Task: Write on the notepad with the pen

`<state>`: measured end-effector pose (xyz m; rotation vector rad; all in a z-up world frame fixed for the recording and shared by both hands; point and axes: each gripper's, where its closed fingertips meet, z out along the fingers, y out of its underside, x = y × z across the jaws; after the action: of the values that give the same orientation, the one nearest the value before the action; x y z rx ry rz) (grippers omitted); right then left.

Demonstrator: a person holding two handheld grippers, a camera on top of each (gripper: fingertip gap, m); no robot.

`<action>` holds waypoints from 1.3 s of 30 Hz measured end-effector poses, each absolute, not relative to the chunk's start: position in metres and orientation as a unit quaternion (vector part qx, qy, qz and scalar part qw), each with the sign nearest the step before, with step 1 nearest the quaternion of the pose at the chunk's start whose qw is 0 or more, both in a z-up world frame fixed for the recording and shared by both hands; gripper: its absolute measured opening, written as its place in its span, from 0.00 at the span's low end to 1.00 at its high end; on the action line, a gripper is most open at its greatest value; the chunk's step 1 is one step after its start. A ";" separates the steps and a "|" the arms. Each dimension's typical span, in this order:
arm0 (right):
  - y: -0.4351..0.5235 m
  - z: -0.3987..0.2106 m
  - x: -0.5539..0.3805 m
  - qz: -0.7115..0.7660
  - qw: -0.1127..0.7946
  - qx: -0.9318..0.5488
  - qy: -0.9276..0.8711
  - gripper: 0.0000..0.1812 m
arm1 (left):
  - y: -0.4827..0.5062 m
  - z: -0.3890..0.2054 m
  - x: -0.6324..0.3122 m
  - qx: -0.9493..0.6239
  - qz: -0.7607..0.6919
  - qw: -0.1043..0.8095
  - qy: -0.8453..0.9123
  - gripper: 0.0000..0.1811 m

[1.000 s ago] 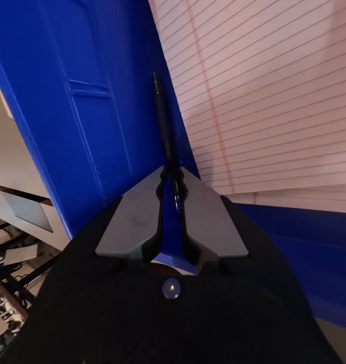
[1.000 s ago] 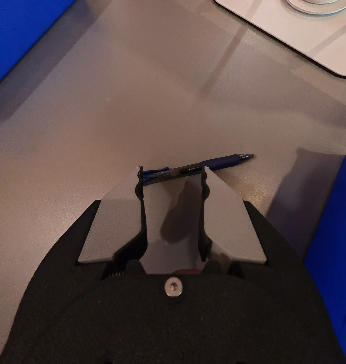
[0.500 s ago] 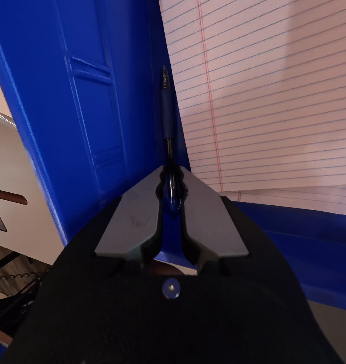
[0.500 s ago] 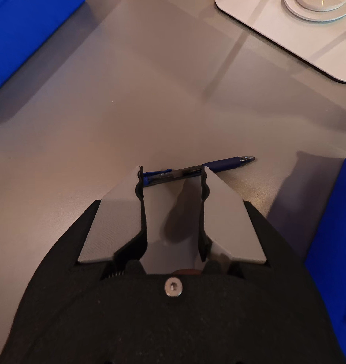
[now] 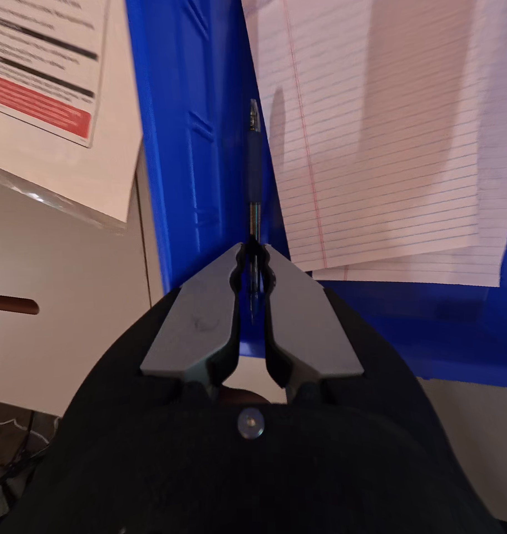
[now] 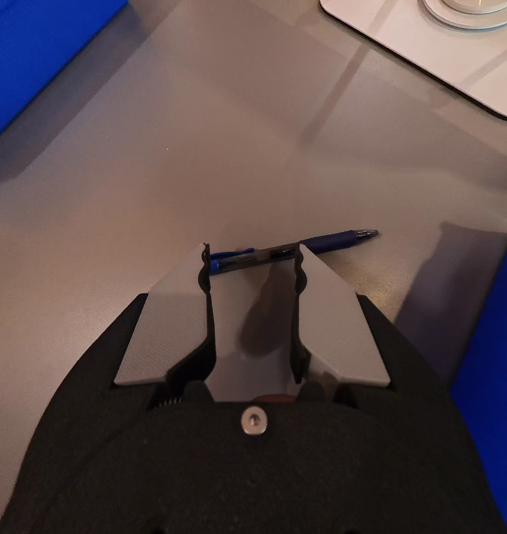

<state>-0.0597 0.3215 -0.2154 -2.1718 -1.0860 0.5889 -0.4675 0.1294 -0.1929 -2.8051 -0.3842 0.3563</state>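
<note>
We have the left gripper [image 5: 252,245] closed down on a pen [image 5: 253,170], clamping the clear rear barrel; the pen's long axis runs straight out along the fingers, tip forward, grip sleeve ahead of the fingertips; the notepad [image 5: 391,144] is our landmark: it lies just right of the pen tip, lined page up, red margin line near its left edge, sitting in a blue bin [image 5: 188,115]; whether the tip touches anything we cannot tell, it shows over blue plastic just beside the page's left edge, not over paper; so our read is the coming move is a short shift of the tip rightward onto the page, then down to contact; left of the notepad, beyond the bin wall, we see a printed sheet [image 5: 44,72] on a pale surface; the right gripper [image 6: 252,248] is well apart from the notepad, over a grey table [image 6: 188,144]; its jaws stand wide open, holding nothing; a second pen [image 6: 327,242] lies flat on the table just ahead of its fingertips, long axis crosswise to the fingers, tip to the right; whether the fingertips touch it we cannot tell; a white mat [image 6: 419,57] sits farther off; left is clearly the writing side, being nearer the notepad.
</note>
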 end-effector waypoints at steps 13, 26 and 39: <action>0.350 -0.187 -0.035 0.194 0.391 -0.831 -0.345 0.30 | 0.230 -0.075 -0.239 -0.927 -0.102 0.358 0.037 0.04; 0.370 -0.220 0.000 0.073 0.355 -0.878 -0.313 0.22 | 0.322 -0.231 -0.089 -0.958 -0.178 0.221 0.046 0.04; 0.385 -0.216 -0.017 0.109 0.398 -0.865 -0.284 0.15 | 0.313 -0.215 -0.037 -0.928 -0.287 0.234 0.033 0.06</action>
<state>-0.0166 0.3853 -0.2158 -2.1905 -0.7182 0.2769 -0.0368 0.3130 -0.2147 -2.5486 0.0895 -0.7881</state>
